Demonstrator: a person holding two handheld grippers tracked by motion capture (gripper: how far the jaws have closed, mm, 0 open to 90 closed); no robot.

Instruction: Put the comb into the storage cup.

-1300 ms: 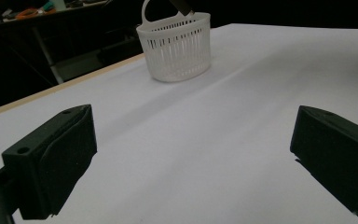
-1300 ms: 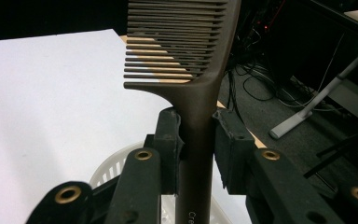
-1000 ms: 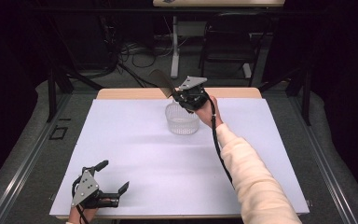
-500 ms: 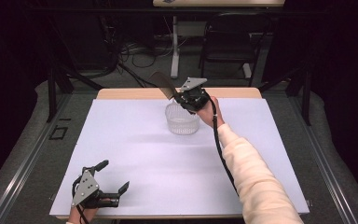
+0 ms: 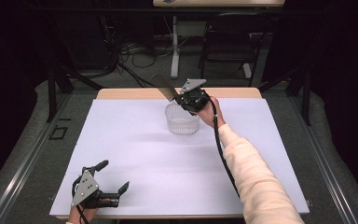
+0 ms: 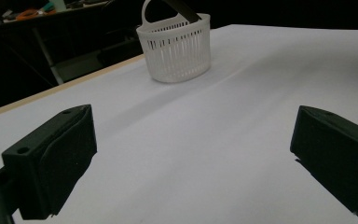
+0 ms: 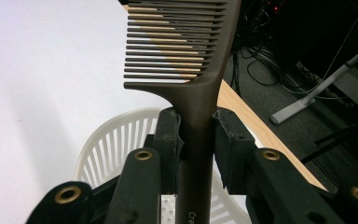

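A dark brown comb (image 7: 186,51) is clamped by its handle between the pads of my right gripper (image 7: 196,135). In the high view the right gripper (image 5: 179,99) holds the comb (image 5: 163,85) slanting up and to the left, just above the far rim of a small white slatted basket (image 5: 182,119). The basket (image 7: 116,135) lies directly below the jaws in the right gripper view. My left gripper (image 5: 111,176) rests near the table's front left corner, jaws wide apart with nothing between them. Its own view shows the basket (image 6: 175,44) far ahead.
A white sheet (image 5: 135,149) covers the table, with a wooden strip (image 5: 130,94) along the far edge. Beyond it are a chair (image 5: 233,42), desk legs and cables on the floor. A cable (image 5: 221,149) trails from the right gripper along the sleeve.
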